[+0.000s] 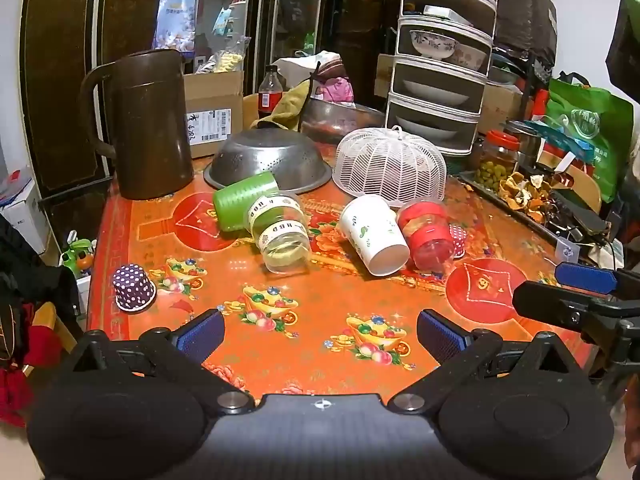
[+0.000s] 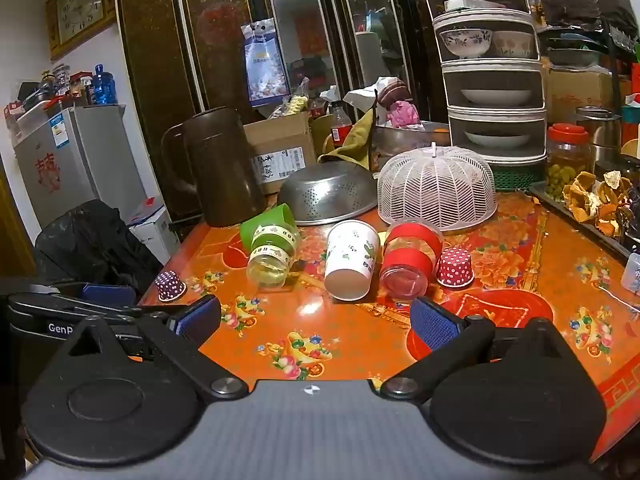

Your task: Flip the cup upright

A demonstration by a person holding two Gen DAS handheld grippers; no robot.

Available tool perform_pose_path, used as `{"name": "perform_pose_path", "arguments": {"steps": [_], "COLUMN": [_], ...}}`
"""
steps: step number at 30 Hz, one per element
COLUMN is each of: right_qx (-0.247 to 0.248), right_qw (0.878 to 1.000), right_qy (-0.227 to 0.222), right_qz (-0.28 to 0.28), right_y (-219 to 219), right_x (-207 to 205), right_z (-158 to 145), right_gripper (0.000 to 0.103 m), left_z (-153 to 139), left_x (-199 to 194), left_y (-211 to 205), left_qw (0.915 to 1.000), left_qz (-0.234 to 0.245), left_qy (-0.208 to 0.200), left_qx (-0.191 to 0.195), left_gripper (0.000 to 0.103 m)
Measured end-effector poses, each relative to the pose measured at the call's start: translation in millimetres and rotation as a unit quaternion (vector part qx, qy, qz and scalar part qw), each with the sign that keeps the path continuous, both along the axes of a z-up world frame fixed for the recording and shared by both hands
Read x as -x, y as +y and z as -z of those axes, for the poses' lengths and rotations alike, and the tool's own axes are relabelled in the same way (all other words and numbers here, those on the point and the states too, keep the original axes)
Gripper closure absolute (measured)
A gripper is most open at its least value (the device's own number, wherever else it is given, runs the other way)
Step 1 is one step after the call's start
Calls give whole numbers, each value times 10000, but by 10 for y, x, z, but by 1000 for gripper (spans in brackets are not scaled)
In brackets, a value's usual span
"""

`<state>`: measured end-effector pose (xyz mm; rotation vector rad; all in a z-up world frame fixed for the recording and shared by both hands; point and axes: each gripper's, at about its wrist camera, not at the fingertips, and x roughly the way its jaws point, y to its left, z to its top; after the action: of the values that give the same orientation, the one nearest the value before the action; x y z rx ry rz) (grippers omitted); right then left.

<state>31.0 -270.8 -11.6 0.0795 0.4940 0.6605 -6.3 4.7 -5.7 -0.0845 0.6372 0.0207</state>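
Note:
Several cups lie on their sides on the orange patterned table [image 1: 320,292]: a green cup [image 1: 240,204], a clear cup with lettered bands [image 1: 280,234], a white paper cup [image 1: 374,234] and a red-banded clear cup [image 1: 426,236]. In the right wrist view they are the green cup [image 2: 268,224], clear cup [image 2: 274,258], white cup [image 2: 350,258] and red-banded cup [image 2: 408,266]. My left gripper [image 1: 320,338] is open and empty, short of the cups. My right gripper [image 2: 314,322] is open and empty, near the white cup's mouth.
A purple dotted small cup [image 1: 133,288] stands mouth down at the left; a red dotted one [image 2: 455,267] beside the red-banded cup. Behind are a brown jug [image 1: 148,124], a steel colander [image 1: 268,160], a white mesh cover [image 1: 392,166] and a tiered rack [image 1: 440,64].

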Motion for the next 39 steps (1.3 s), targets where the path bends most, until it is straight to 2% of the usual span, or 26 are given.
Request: {"name": "perform_pose_path", "arguments": {"steps": [39], "right_qx": [-16], "right_qw": [10000], "right_qy": [54], "right_qz": [-21], "right_y": [-25], "right_x": [-18], "right_z": [2], "right_gripper": [1], "left_z": [39], "left_x": [-32], "left_y": [-4], "left_qw": [9999], "left_qz": [-48], "left_qy": [117], "left_qx": [54], "left_gripper": [0]}}
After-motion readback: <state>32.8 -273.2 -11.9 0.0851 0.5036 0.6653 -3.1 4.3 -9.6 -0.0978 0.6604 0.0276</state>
